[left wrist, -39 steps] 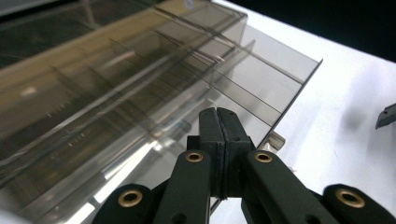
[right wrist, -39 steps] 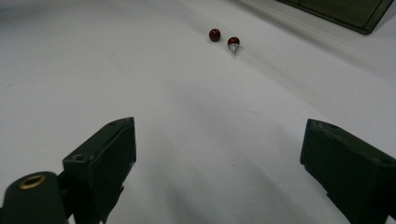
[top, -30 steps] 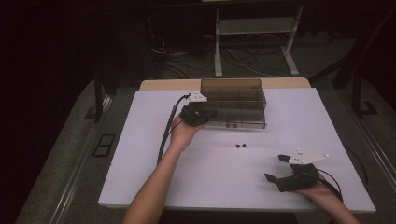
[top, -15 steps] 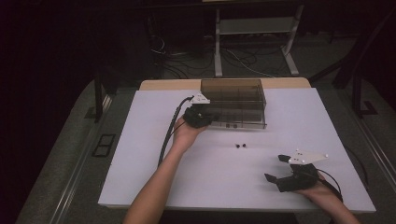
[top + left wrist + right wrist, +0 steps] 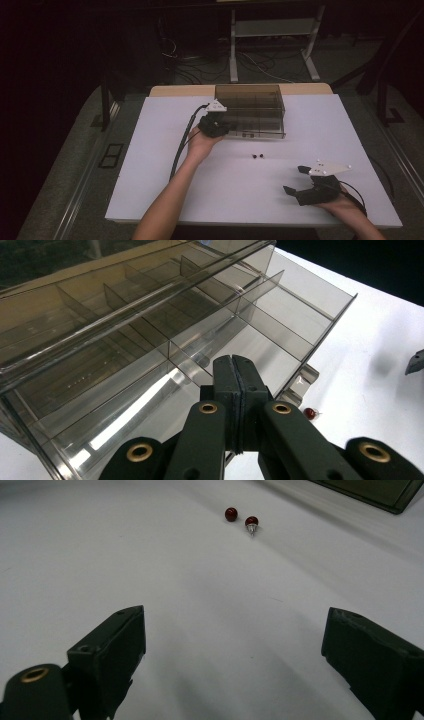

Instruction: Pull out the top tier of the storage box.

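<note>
1. The left tool [image 5: 216,126] sits at the front left corner of the clear divided box [image 5: 252,107]. In the left gripper view its jaws are pressed fully together against the box's front edge. Whether they pinch a thin wall or lid lip between them I cannot tell; they look closed on nothing thicker than that.
2. Judging by that placement, the left hand [image 5: 200,145] is steadying the box or working its lid so the compartments can take something.
3. The right tool [image 5: 305,184] rests low near the front right of the bench, jaws spread wide and empty, pointing at two small red beads [image 5: 241,518].
4. The beads lie side by side on the bare bench just in front of the box, well apart from the right tool, which seems poised to fetch them.
5. The bench [image 5: 150,165] is a plain white sheet. Around it the room is dark, with cables and a metal stand on the floor behind.
</note>
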`<state>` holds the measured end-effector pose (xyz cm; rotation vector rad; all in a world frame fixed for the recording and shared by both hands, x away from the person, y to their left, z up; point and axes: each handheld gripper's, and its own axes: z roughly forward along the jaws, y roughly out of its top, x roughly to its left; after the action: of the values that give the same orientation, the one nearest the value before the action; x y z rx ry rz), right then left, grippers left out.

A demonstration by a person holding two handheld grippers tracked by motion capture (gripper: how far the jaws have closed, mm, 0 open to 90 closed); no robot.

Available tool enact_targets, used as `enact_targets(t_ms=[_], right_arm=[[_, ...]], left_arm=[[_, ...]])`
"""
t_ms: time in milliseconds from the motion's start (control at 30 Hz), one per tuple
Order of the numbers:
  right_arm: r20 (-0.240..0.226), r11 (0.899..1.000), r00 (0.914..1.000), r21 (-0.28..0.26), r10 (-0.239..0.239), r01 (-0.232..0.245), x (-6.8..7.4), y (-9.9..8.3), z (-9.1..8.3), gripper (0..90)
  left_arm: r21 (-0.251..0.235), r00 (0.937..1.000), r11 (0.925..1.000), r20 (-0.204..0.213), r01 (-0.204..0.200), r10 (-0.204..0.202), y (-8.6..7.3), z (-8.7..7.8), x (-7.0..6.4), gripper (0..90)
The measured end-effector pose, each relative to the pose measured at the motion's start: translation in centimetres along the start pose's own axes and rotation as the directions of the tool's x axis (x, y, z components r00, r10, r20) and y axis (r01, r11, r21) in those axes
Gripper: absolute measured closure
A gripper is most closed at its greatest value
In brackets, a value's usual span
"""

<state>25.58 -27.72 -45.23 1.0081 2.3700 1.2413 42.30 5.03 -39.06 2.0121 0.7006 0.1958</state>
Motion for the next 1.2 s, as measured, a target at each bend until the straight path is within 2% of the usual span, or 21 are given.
enact_targets(t_ms=[200,500,600,767,933,1200], right_arm=[[0.000,1.000,1.0000,0.000,-0.002,0.002,0.0,0.0,0.0,10.0],[-0.001,1.000,1.0000,-0.001,-0.003,0.003,-0.1,0.0,-0.1,10.0],[0.002,1.000,1.0000,-0.002,-0.003,0.003,-0.1,0.0,-0.1,10.0],[0.002,1.000,1.0000,-0.001,-0.004,0.004,-0.1,0.0,-0.1,10.0],[0.006,1.000,1.0000,0.000,-0.002,0.002,-0.1,-0.1,-0.3,10.0],[0.010,1.000,0.9999,-0.002,-0.002,0.002,-0.1,-0.1,-0.3,10.0]], left_arm=[[0.039,0.9997,0.9990,0.008,-0.023,0.023,-0.2,0.2,-0.3,89.2],[0.039,0.9997,0.9990,0.011,-0.022,0.022,-0.2,0.1,-0.4,89.2],[0.024,0.9996,0.9994,0.017,-0.024,0.023,-0.1,-0.1,-0.4,89.1],[-0.009,0.9993,0.9995,0.020,-0.030,0.030,0.3,-1.2,-0.5,86.7],[-0.027,0.9996,0.9996,0.024,-0.012,0.013,0.3,-2.4,-0.5,83.3],[-0.018,0.9994,0.9996,0.024,-0.024,0.024,-0.1,-4.5,-0.6,76.1]])
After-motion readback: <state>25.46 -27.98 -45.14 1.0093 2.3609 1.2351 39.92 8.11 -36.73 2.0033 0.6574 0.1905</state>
